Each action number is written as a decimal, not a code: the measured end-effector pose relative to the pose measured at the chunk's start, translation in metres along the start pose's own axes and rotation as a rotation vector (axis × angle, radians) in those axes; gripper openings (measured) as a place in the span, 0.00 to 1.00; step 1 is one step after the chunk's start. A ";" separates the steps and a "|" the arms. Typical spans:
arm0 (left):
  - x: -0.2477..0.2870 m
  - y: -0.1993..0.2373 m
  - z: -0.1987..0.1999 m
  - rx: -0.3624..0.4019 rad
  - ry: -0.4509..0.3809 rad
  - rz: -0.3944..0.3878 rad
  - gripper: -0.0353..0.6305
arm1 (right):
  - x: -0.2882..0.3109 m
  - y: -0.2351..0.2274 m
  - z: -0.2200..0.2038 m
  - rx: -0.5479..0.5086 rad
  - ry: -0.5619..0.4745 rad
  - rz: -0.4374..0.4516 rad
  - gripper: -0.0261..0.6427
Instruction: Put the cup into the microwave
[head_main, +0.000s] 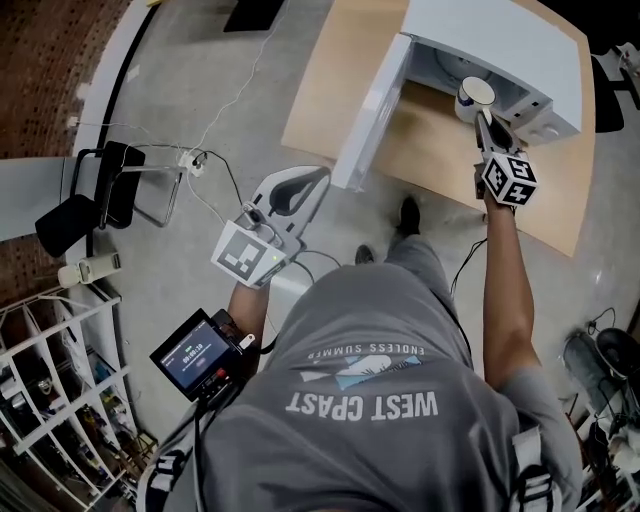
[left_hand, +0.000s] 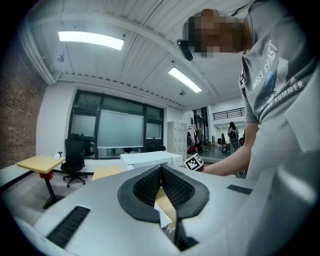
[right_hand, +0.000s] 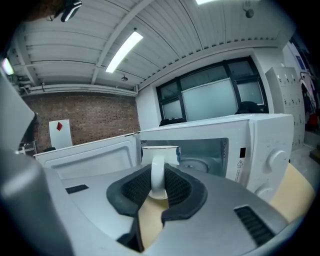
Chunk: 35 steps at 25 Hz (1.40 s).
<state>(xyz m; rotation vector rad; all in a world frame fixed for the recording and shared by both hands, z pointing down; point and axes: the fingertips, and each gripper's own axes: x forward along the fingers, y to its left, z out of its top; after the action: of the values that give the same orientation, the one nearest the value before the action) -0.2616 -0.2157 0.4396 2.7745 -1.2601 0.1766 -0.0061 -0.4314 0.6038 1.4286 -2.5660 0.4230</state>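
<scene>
A white cup (head_main: 474, 98) hangs in front of the open cavity of the white microwave (head_main: 490, 40). My right gripper (head_main: 483, 120) is shut on its handle. In the right gripper view the cup (right_hand: 160, 152) stands upright beyond the pads, its handle clamped between them, with the microwave (right_hand: 265, 145) cavity and its glass turntable (right_hand: 197, 164) right behind it. The microwave door (head_main: 372, 110) is swung wide open to the left. My left gripper (head_main: 312, 180) is shut on nothing. It hovers over the floor, left of the door's free edge.
The microwave sits on a light wooden table (head_main: 330, 80). A black chair (head_main: 100, 190) and a power strip with cables (head_main: 190, 160) are on the floor at left. White shelves (head_main: 50, 400) stand at lower left. A small screen (head_main: 195, 355) hangs at my left forearm.
</scene>
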 end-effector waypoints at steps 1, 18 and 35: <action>0.002 0.002 -0.002 0.002 0.005 0.003 0.08 | 0.006 -0.006 -0.001 0.006 0.002 -0.003 0.14; 0.044 0.040 0.015 -0.063 0.080 0.073 0.08 | 0.102 -0.072 0.021 0.051 0.048 -0.051 0.14; 0.098 0.078 0.024 -0.137 0.176 0.056 0.08 | 0.156 -0.129 0.070 0.004 0.003 -0.108 0.14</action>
<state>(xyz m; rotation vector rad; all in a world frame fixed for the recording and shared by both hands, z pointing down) -0.2548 -0.3424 0.4322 2.5480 -1.2567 0.3178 0.0207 -0.6432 0.6031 1.5572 -2.4727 0.4134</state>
